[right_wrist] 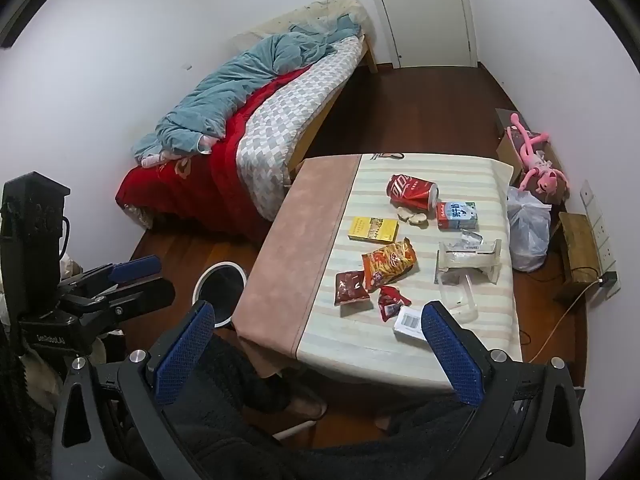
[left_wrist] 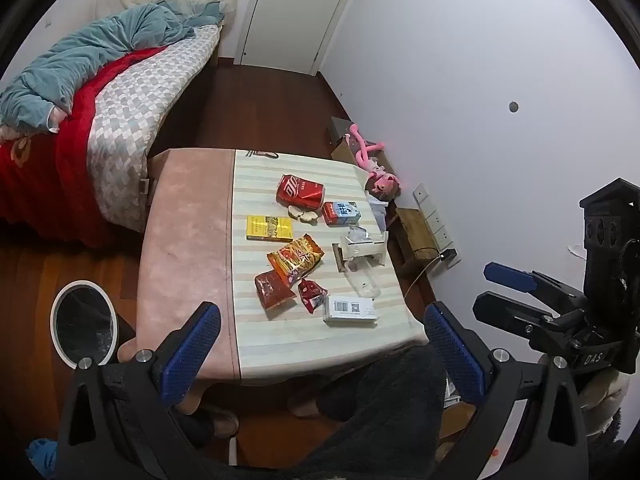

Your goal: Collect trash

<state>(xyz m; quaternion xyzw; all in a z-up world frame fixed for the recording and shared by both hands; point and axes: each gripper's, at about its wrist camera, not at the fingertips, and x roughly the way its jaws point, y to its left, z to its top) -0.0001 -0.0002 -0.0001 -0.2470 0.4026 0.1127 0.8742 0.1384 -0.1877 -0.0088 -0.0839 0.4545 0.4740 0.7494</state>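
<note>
Trash lies on the striped table (left_wrist: 280, 332) (right_wrist: 360, 344): a crushed red can (left_wrist: 300, 192) (right_wrist: 412, 192), a milk carton (left_wrist: 341, 213) (right_wrist: 457, 214), a yellow box (left_wrist: 269, 227) (right_wrist: 373, 228), an orange snack bag (left_wrist: 295, 259) (right_wrist: 389, 261), a dark red wrapper (left_wrist: 274, 289) (right_wrist: 350, 287), a small red wrapper (left_wrist: 312, 294) (right_wrist: 390, 300), a white barcode box (left_wrist: 349, 309) (right_wrist: 408, 322) and clear plastic packaging (left_wrist: 362, 254) (right_wrist: 468, 260). A white-rimmed bin (left_wrist: 83, 322) (right_wrist: 220, 288) stands on the floor left of the table. My left gripper (left_wrist: 320, 344) and right gripper (right_wrist: 316, 344) are open, empty, held above the near table edge.
A bed (left_wrist: 100, 112) (right_wrist: 260, 120) stands beyond the table on the left. A pink plush toy (left_wrist: 376, 172) (right_wrist: 536, 164), a white plastic bag (right_wrist: 528, 228) and a wooden stool (left_wrist: 416, 236) (right_wrist: 580, 248) sit right of the table by the wall. My dark-clothed legs are below.
</note>
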